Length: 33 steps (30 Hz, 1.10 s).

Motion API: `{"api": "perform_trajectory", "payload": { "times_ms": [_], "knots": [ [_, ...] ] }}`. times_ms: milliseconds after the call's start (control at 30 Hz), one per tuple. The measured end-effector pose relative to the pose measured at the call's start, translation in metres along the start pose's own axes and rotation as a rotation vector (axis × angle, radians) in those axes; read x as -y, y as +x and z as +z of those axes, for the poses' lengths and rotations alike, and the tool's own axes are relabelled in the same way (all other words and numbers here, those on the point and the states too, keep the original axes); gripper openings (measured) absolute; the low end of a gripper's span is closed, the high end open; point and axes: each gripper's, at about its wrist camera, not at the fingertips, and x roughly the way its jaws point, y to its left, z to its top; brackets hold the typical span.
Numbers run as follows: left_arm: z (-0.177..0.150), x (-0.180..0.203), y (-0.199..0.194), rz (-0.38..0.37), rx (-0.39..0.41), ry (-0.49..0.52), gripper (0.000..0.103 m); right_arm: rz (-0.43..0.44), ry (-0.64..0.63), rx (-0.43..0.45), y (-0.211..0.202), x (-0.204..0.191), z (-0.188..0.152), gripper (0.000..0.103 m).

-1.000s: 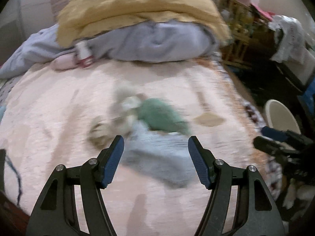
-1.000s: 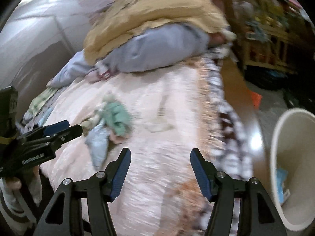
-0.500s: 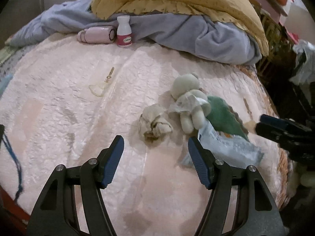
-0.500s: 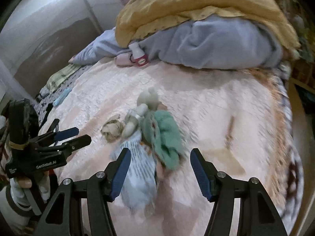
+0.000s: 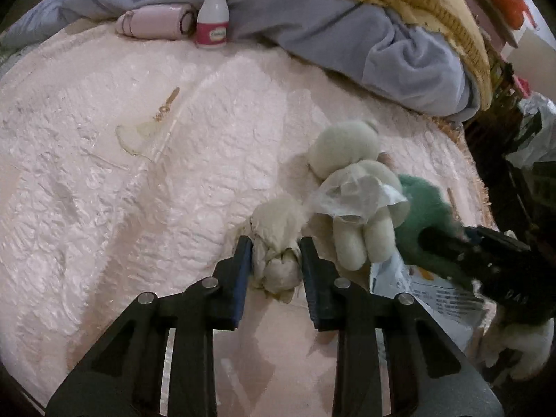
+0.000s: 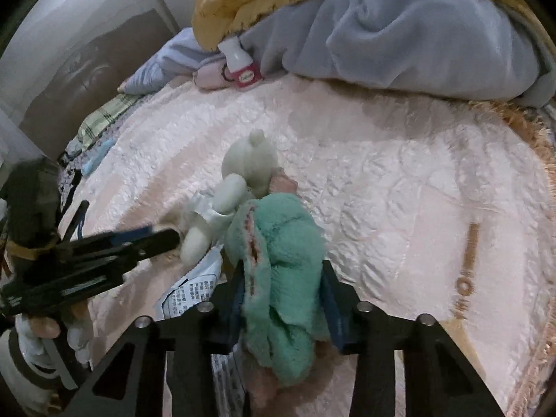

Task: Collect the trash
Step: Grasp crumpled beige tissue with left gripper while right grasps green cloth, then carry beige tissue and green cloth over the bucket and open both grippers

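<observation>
My left gripper (image 5: 274, 260) is shut on a crumpled beige paper wad (image 5: 276, 239) that lies on the pink bedspread (image 5: 104, 191). My right gripper (image 6: 283, 285) is shut on a green plush toy (image 6: 281, 260), which also shows in the left wrist view (image 5: 422, 208). A white teddy bear (image 5: 354, 180) with a thin plastic scrap (image 5: 351, 196) on it lies between them. A printed white wrapper (image 5: 427, 299) lies under the toys; it also shows in the right wrist view (image 6: 189, 288). The left gripper's fingers (image 6: 153, 239) appear blurred in the right wrist view.
A clear plastic wrapper with a gold tie (image 5: 146, 132) lies at the left. A white bottle with a pink label (image 5: 212, 17) and a pink roll (image 5: 156, 25) stand by the grey and yellow blankets (image 5: 347, 27). A wooden stick (image 6: 469, 253) lies near the bed's right edge.
Both grippers moved forward and closed: the left one onto the paper wad, the right one onto the green plush toy. Both were open before.
</observation>
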Motion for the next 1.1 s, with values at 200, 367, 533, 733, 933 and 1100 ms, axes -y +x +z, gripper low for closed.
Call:
{"api": "perform_trajectory", "payload": {
  "times_ms": [200, 367, 533, 733, 933, 1100],
  "knots": [
    [-0.005, 0.008, -0.031, -0.050, 0.046, -0.012, 0.017, -0.023, 0.031, 0.114, -0.056, 0.007, -0.009, 0.036],
    [-0.012, 0.039, -0.061, -0.078, 0.088, 0.037, 0.017, -0.035, 0.053, 0.156, -0.090, 0.006, -0.030, 0.036],
    [-0.022, 0.074, -0.076, -0.096, 0.113, 0.100, 0.017, -0.041, 0.082, 0.200, -0.119, 0.005, -0.054, 0.037],
    [-0.036, 0.121, -0.085, -0.123, 0.129, 0.179, 0.017, -0.064, 0.106, 0.234, -0.149, 0.009, -0.078, 0.037],
    [-0.047, 0.162, -0.085, -0.129, 0.137, 0.256, 0.017, -0.099, 0.122, 0.261, -0.176, 0.017, -0.096, 0.037],
    [-0.053, 0.193, -0.083, -0.134, 0.151, 0.315, 0.017, -0.123, 0.160, 0.292, -0.198, 0.031, -0.110, 0.037]
  ]
}}
